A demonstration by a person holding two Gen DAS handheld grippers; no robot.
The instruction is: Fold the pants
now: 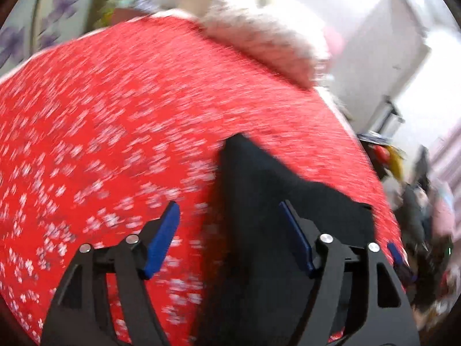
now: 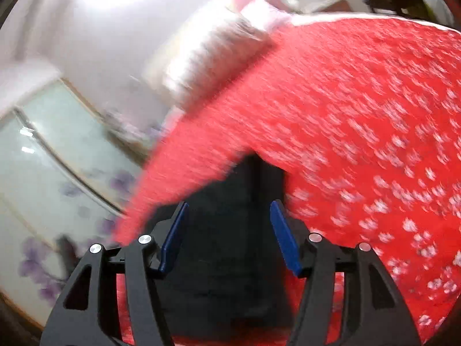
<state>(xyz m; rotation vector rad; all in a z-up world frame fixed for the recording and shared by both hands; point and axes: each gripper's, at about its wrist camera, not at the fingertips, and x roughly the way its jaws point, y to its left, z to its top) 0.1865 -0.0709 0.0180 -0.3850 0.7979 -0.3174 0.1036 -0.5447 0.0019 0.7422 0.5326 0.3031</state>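
Both your grippers sit with fingers spread, gripping nothing. Right gripper (image 2: 229,233) straddles the black pants (image 2: 227,259), which fill the gap between its fingers. Left gripper (image 1: 229,236) has them under its right finger only; its view alone shows the pants' outer edge on the red floral bedspread (image 1: 115,132). Motion blur hides folds and seams.

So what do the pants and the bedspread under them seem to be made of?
Both frames are motion-blurred, so this is tentative. The pants look like a matte black woven or knit cloth with no sheen. The bedspread looks like soft red fabric printed with small white flowers; its weave cannot be made out.
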